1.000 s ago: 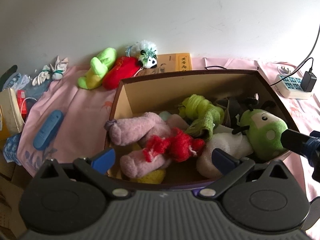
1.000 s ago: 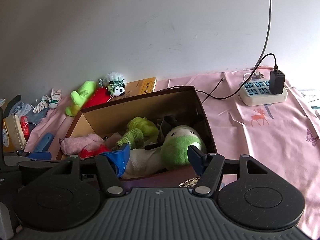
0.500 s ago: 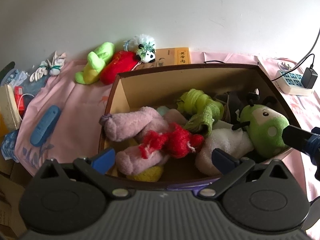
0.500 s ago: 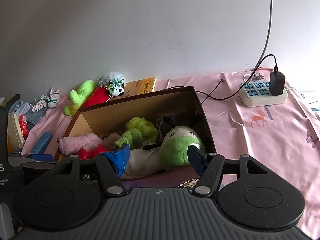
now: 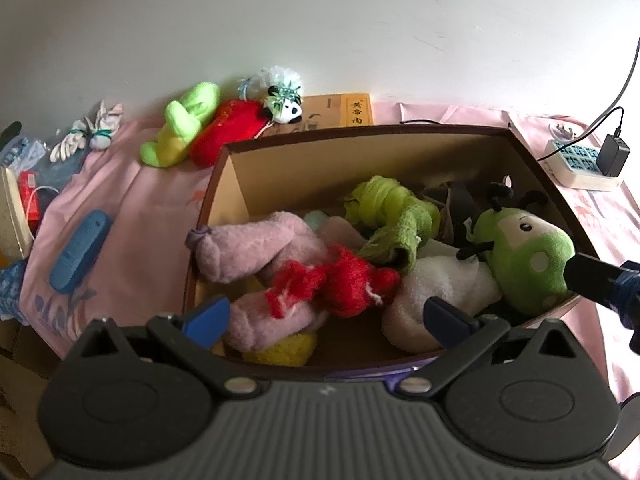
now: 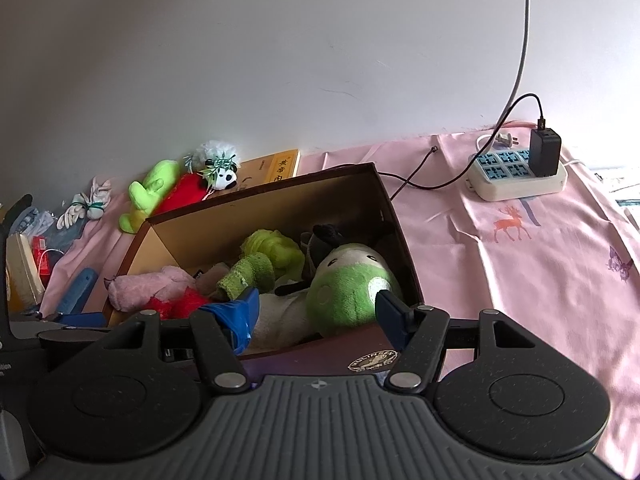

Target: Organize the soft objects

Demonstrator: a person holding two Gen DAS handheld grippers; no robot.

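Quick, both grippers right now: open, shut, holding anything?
Left gripper: open, empty, above the near edge of the box.
Right gripper: open, holding nothing, fingers either side of the green plush.

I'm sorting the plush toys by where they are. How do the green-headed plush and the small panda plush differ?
The green-headed plush lies inside the brown box, while the panda plush sits outside it by the wall. The green-headed plush looks bulkier than the panda plush. Its head is green with a pale face; the panda's is white with black patches. Neither is gripped.
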